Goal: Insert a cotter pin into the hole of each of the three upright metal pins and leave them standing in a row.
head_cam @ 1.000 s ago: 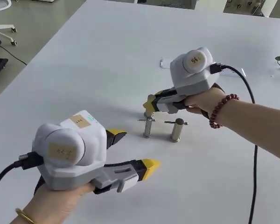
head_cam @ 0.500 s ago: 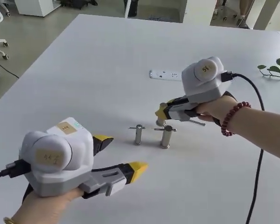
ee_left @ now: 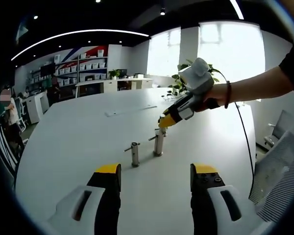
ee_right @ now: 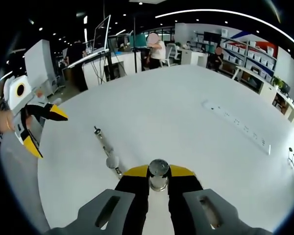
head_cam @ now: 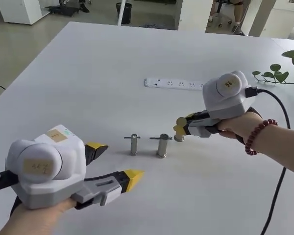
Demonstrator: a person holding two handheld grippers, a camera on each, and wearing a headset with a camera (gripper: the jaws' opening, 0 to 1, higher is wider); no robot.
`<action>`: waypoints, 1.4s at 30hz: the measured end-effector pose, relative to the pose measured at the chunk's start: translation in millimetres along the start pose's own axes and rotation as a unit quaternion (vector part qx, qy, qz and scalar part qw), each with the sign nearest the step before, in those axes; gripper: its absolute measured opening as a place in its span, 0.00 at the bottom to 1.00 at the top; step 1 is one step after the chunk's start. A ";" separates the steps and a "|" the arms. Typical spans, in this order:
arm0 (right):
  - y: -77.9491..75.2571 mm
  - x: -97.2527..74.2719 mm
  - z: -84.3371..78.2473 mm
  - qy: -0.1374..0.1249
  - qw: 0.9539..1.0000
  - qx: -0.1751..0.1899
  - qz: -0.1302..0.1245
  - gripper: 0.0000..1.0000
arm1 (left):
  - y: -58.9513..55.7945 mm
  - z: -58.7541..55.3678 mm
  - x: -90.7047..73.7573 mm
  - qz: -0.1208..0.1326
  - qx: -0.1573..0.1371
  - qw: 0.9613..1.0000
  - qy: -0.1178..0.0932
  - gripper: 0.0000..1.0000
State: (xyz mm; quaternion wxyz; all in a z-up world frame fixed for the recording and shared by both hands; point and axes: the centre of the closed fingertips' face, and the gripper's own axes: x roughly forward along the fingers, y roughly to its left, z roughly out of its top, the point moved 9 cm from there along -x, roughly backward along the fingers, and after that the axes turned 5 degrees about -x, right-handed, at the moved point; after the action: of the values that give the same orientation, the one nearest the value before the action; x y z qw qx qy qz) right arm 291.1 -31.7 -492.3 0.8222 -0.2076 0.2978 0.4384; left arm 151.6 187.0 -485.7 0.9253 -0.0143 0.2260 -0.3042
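Note:
Two upright metal pins, the left pin (head_cam: pixel 134 145) and the middle pin (head_cam: pixel 162 145), stand side by side on the white table (head_cam: pixel 88 88), each with a cotter pin through its top. My right gripper (head_cam: pixel 179 129) is shut on a third metal pin (head_cam: pixel 179 137), held upright just right of them; its hole is hidden by the jaws. From the right gripper view this third pin (ee_right: pixel 158 170) sits clamped between the yellow tips. My left gripper (head_cam: pixel 115 162) hangs open with nothing in it, nearer me and left of the row (ee_left: pixel 134 153).
A white power strip (head_cam: pixel 174 83) lies on the table behind the pins. A green plant (head_cam: pixel 284 68) reaches in at the far right edge. The right gripper's black cable (head_cam: pixel 279 161) trails past the person's forearm.
My right gripper has carried the third pin from behind the two standing pins to the right end of the row. The head camera has shifted; the left gripper stays open.

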 end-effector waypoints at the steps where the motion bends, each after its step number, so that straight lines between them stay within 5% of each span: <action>1: 1.1 -1.8 -1.3 0.000 1.000 0.000 0.000 0.08 | -0.2 0.0 -0.1 0.000 0.000 1.000 0.000 0.56; 19: 26.0 -26.8 -23.0 -0.001 1.000 -0.013 0.010 0.08 | -7.9 0.1 -2.4 -0.007 0.005 1.000 0.004 0.56; 42: 60.4 -18.2 -29.4 -0.013 0.999 -0.019 0.043 0.08 | -13.7 -4.4 -7.4 -0.019 0.005 1.000 0.010 0.57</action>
State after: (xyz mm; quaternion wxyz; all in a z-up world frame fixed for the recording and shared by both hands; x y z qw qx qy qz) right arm 223.1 -28.4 -506.6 0.8021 -0.2046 0.2877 0.4817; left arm 136.9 180.6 -484.4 0.9170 -0.0106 0.2338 -0.3229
